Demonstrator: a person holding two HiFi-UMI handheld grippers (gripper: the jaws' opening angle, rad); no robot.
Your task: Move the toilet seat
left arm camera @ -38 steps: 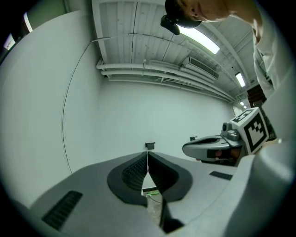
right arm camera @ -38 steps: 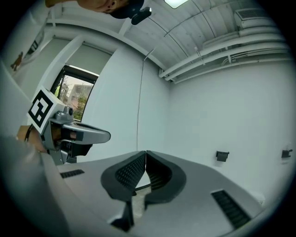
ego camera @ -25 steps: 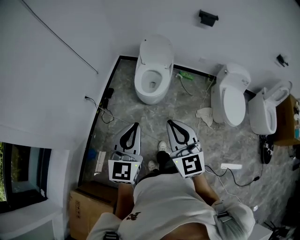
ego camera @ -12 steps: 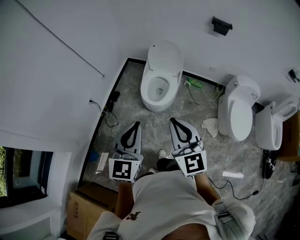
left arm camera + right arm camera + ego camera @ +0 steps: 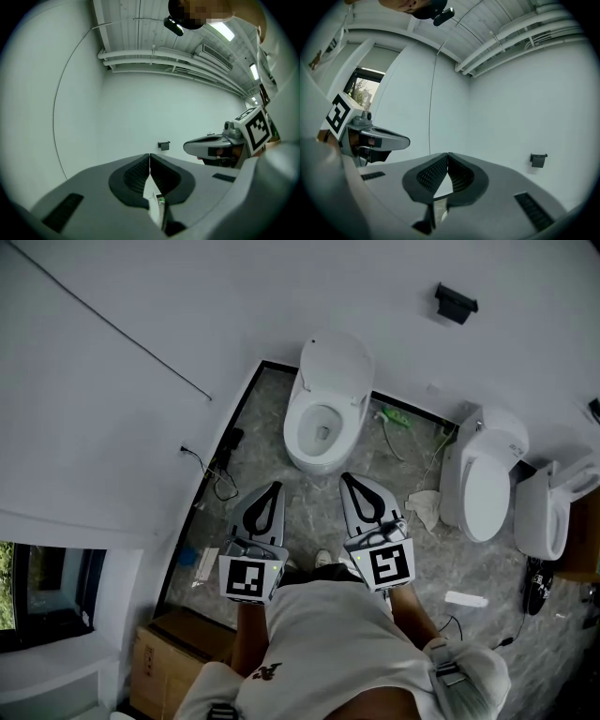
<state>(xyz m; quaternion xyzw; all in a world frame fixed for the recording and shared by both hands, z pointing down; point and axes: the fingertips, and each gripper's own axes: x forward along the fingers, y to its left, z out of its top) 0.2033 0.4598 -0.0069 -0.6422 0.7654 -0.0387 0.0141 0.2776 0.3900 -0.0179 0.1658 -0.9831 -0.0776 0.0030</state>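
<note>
A white toilet (image 5: 323, 409) stands against the far wall in the head view, its lid raised and the seat (image 5: 298, 434) down around the open bowl. My left gripper (image 5: 275, 486) and right gripper (image 5: 345, 478) are held side by side just short of the bowl, both shut with nothing between the jaws. In the left gripper view the left gripper (image 5: 149, 154) faces the bare white wall, with the right gripper (image 5: 213, 145) at the right. In the right gripper view the right gripper (image 5: 447, 153) also faces the wall.
Two more white toilets (image 5: 483, 479) (image 5: 548, 507) stand at the right on the grey marble floor (image 5: 319, 507). Cables (image 5: 217, 479) trail along the left wall. A crumpled cloth (image 5: 427, 509) and a green item (image 5: 394, 416) lie near the toilets. A cardboard box (image 5: 164, 657) sits at the lower left.
I have walked forward: the toilet has come nearer to the grippers and the other toilets have slid right. Both grippers stay shut and side by side.
</note>
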